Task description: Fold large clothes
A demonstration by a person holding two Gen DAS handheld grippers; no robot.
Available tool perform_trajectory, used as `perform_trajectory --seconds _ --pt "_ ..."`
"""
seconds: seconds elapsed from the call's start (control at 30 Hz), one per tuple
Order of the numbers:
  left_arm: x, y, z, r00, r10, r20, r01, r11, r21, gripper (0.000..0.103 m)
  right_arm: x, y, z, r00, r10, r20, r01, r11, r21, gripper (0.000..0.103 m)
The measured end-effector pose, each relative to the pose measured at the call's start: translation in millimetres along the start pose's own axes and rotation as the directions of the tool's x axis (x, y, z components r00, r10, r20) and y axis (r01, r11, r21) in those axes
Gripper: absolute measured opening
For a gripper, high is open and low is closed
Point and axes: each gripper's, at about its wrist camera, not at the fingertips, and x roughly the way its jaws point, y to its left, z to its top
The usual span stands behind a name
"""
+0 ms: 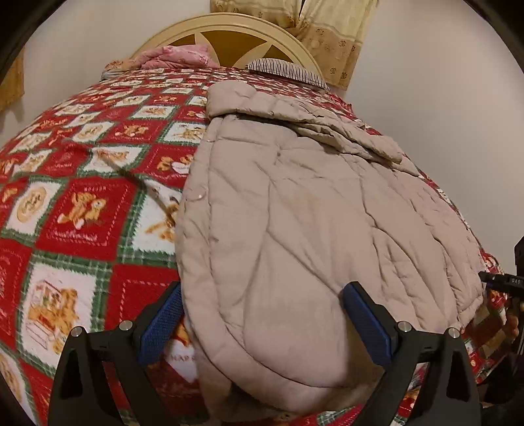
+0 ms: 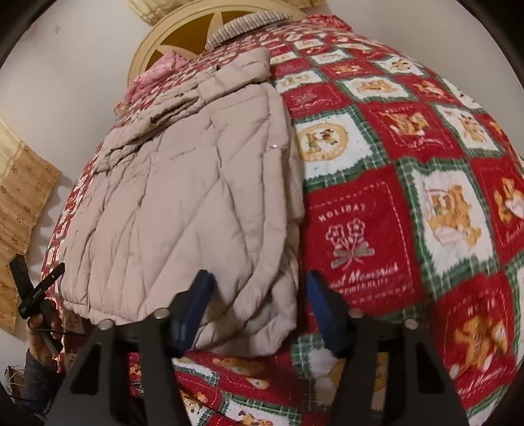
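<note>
Left wrist view, beige quilted coat [image 1: 311,213] lay on red teddy-bear blanket [image 1: 82,203], left gripper [image 1: 262,314] spread wide astride its hem, right gripper [image 2: 258,308] half-parted over hem corner, not gripping.

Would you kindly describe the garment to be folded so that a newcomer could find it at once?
Start from the bed with the red, green and white holiday blanket. On it lies a beige quilted coat, stretching from the near edge towards the headboard. It is the only plain, puffy item; the pink cloth and striped pillow lie farther back.
</note>
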Motion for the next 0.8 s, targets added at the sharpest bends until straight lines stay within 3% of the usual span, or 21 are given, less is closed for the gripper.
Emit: perform_trajectory --seconds 0.07,0.13,0.2,0.23,0.3,0.47,0.63,0.8 --pt "0.3 -0.8 -2.3 1.0 -0.024 -0.004 0.024 1.0 -0.006 0.082 -0.1 0.2 -4.3 1.0 0.03 -0.003 -0.03 0.999 0.015 0.037" --pt "-0.8 -3.7 -3.4 1.0 -0.029 0.001 0.029 1.0 -0.001 0.045 3.3 3.2 -7.7 0.999 0.054 -0.006 -0.054 0.999 0.004 0.025" --pt "-8.0 -8.8 -2.5 0.999 -0.029 0.022 0.028 0.999 0.035 0.021 4.1 4.9 -8.1 0.997 0.077 0.007 -0.077 0.997 -0.006 0.016" --pt "-13.4 -11.7 -1.7 0.999 -0.025 0.034 0.024 0.999 0.048 0.017 3.7 4.5 -7.3 0.996 0.088 0.01 -0.088 0.996 -0.003 0.015" --pt "-33.7 -19.2 1.9 0.997 -0.027 0.074 0.022 0.997 0.07 0.014 -6.2 1.4 -5.0 0.991 0.134 0.027 -0.135 0.991 0.021 0.012" --pt "-98.5 -33.9 10.3 0.974 -0.151 0.168 0.137 0.986 0.093 0.012 -60.0 0.8 -1.9 0.967 0.225 0.116 -0.23 0.973 0.03 0.011" --pt "-156.7 -52.6 20.3 0.922 -0.314 0.228 0.298 0.949 0.104 0.012 -125.6 5.9 -1.0 0.932 0.291 0.216 -0.299 0.954 0.006 0.01" --pt "-192.1 -65.7 41.9 0.869 -0.399 0.293 0.374 0.917 0.139 0.012 -179.2 21.8 3.2 0.88 0.316 0.354 -0.332 0.943 -0.018 0.01"
